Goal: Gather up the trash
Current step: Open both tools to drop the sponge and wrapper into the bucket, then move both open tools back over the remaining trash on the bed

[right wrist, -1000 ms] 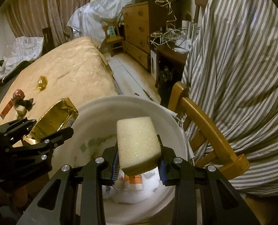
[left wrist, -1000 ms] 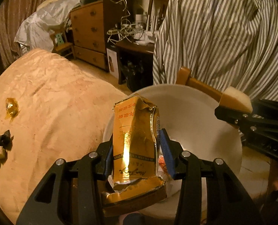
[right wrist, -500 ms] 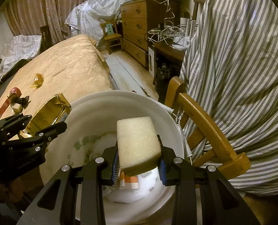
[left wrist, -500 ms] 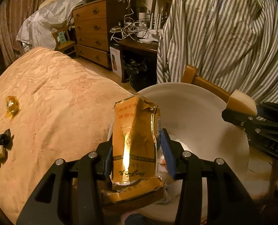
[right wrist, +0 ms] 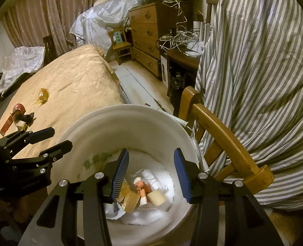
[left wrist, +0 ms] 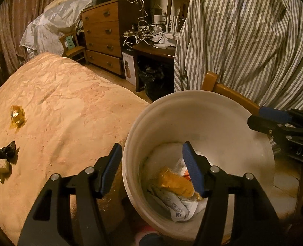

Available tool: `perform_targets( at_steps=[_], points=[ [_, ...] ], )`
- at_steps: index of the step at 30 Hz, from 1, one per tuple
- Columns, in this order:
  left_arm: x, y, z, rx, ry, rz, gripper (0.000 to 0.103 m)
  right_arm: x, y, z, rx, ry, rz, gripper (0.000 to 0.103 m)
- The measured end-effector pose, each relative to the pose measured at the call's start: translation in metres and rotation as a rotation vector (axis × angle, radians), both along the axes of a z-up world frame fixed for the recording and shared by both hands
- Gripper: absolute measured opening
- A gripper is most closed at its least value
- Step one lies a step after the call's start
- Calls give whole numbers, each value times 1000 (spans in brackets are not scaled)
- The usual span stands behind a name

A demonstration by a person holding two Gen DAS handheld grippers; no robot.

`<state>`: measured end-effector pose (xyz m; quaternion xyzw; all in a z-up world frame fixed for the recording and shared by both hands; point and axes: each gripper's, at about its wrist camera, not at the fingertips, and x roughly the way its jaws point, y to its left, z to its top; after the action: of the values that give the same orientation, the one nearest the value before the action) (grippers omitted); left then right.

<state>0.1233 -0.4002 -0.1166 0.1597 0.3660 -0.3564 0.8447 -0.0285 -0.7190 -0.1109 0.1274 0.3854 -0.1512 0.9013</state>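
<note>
Writing is scarce: only the letters "DAS" can be read on the body of the right gripper (left wrist: 274,121) at the edge of the left view, and the white wrapper (left wrist: 172,205) in the bucket carries print too small to make out. Half a second ago the left gripper (left wrist: 151,168) pinched a gold packet and the right one held a yellow sponge; now both have their jaws spread wide and hold nothing, and they hang over the white bucket (right wrist: 131,114). The gold packet (left wrist: 176,182) lies at the bottom of it, on the white wrapper, and the sponge (right wrist: 156,197) lies beside an orange and white piece (right wrist: 140,185). On the bed cover (left wrist: 69,110) more trash is left: a crumpled amber wrapper (left wrist: 17,115), and near the edge a dark scrap (left wrist: 5,153) beside a small wooden block (left wrist: 2,166). A red object (right wrist: 18,108) there is partly cut off in the left view. The wooden chair (right wrist: 223,135) stands just behind the bucket.
</note>
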Motion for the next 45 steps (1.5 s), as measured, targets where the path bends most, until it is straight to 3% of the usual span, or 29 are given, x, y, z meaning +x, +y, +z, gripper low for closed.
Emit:
perform_targets(
  at_steps=[6,11,16,27,33,37,39,45],
  points=[
    [4,15,3,-14,-1,18,59,-4,9,9,-24,-35,7,53],
    [19,53,8,-38,-5,80,63,-11,41,33,-41,-155,56,77],
    [42,109,12,-63,-20,189,65,-1,96,49,-28,-255,154,84],
    [110,262,-16,-70,49,514,65,73,223,35,-13,-220,422,84],
    [137,349,-28,-114,104,676,65,121,275,15,30,-163,533,84],
    [147,390,-33,-132,116,774,65,173,316,1,102,-138,640,84],
    [149,407,-38,-130,121,804,65,199,335,-7,131,-125,677,81],
    [149,449,-56,-127,154,861,65,291,376,-12,240,-143,710,59]
  ],
)
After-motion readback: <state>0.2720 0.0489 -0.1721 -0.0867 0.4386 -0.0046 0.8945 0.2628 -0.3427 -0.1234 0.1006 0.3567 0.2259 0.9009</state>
